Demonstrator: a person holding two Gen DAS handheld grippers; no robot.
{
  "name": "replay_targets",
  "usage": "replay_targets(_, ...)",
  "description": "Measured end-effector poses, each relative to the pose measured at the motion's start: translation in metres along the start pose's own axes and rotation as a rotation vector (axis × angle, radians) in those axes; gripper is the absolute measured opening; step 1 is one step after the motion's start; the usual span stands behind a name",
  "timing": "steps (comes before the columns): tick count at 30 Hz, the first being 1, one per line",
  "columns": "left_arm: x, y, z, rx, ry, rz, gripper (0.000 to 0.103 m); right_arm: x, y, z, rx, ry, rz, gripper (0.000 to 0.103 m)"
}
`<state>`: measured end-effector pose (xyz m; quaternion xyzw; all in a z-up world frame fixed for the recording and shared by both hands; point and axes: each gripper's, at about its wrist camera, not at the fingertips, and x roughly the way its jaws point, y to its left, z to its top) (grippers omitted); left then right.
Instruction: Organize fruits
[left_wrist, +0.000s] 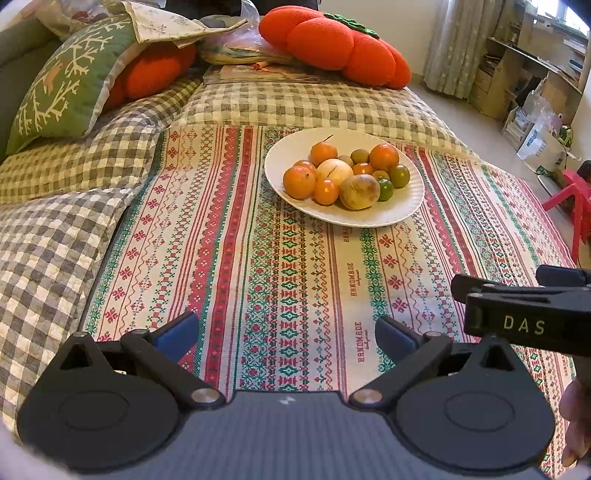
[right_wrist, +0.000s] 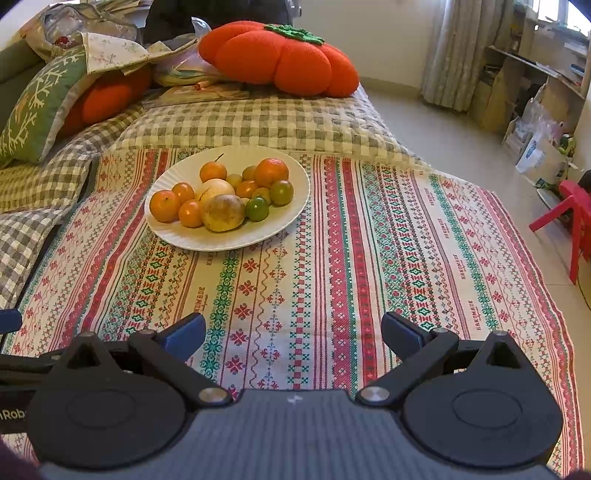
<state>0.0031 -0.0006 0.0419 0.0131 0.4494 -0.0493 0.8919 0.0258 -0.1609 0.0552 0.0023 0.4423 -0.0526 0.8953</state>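
A white plate (left_wrist: 402, 206) holds a heap of several fruits: oranges (left_wrist: 298, 181), small green citrus (left_wrist: 399, 175) and a pale yellowish fruit (left_wrist: 359, 192). It sits on a patterned cloth (left_wrist: 258, 280), ahead and to the right in the left wrist view. In the right wrist view the plate (right_wrist: 288, 214) with its fruits (right_wrist: 223, 212) lies ahead to the left. My left gripper (left_wrist: 287, 334) is open and empty, well short of the plate. My right gripper (right_wrist: 293, 332) is open and empty too; its body shows in the left wrist view (left_wrist: 524, 314).
The cloth (right_wrist: 369, 277) lies on a checked quilt (left_wrist: 55, 236) on a sofa. A red tomato-shaped cushion (left_wrist: 332, 44) and a green cushion (left_wrist: 66, 85) sit behind. A red stool (right_wrist: 572, 221), shelves and bags stand on the floor at right.
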Motion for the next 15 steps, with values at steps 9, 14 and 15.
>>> replay_targets(9, 0.0002, 0.0007, 0.0001, -0.005, 0.0, -0.001, 0.096, 0.0, 0.0003, 0.0001, -0.001, 0.002, 0.0, 0.102)
replay_targets(14, 0.0001, 0.0006, 0.0002, -0.002, -0.002, -0.002, 0.096, 0.0001, 0.0001, 0.0, -0.003, 0.001, 0.001, 0.102)
replay_targets(15, 0.0001, 0.0007, 0.0, -0.002, -0.002, -0.003, 0.096, 0.0, 0.0001, 0.0001, -0.002, 0.001, 0.0, 0.102)
